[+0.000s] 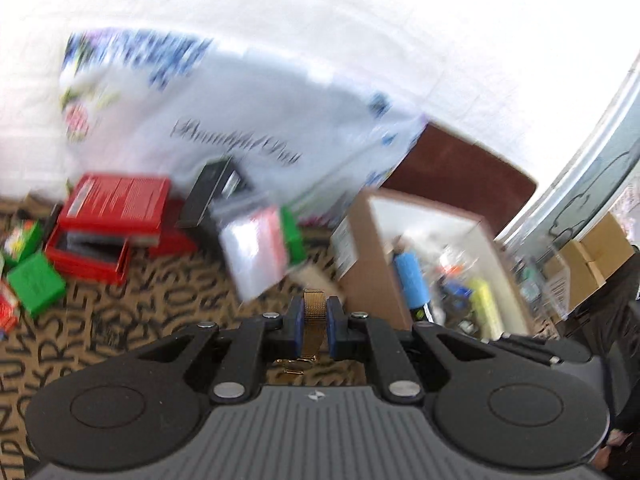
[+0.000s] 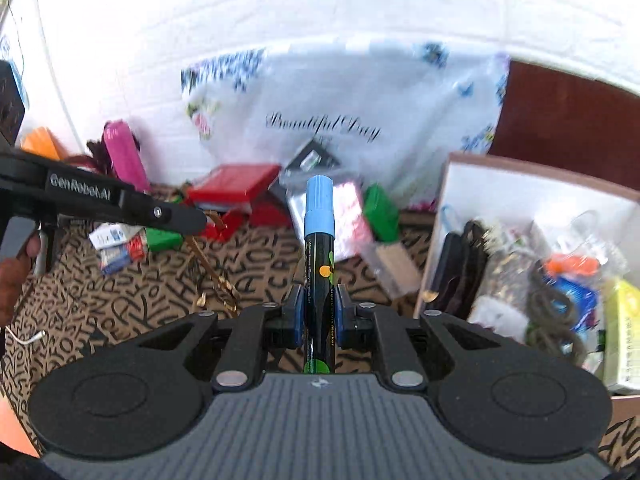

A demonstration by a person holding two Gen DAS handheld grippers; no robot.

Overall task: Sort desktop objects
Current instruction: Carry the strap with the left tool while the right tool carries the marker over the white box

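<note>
— Left claw [image 1: 315, 316] pinches the gold mesh watch band [image 1: 313, 320]; right claw [image 2: 318, 312] grips a blue-capped marker [image 2: 318, 264], both lifted off the desk [image 2: 120, 300].

— Next, I'd guess: carry them to the cardboard box [image 2: 448, 216] at three o'clock, then release.

Both grippers clamped on small items, held above the table

The left gripper [image 1: 315, 320] has its blue pads pressed on a gold mesh watch strap [image 1: 312, 322], tilted downward. The right gripper [image 2: 318, 312] pinches a black marker with a blue cap [image 2: 319, 264], which stands up between its jaws. In the right wrist view, the left gripper reaches in from the left, a hand [image 2: 16, 256] on its grip.
</note>
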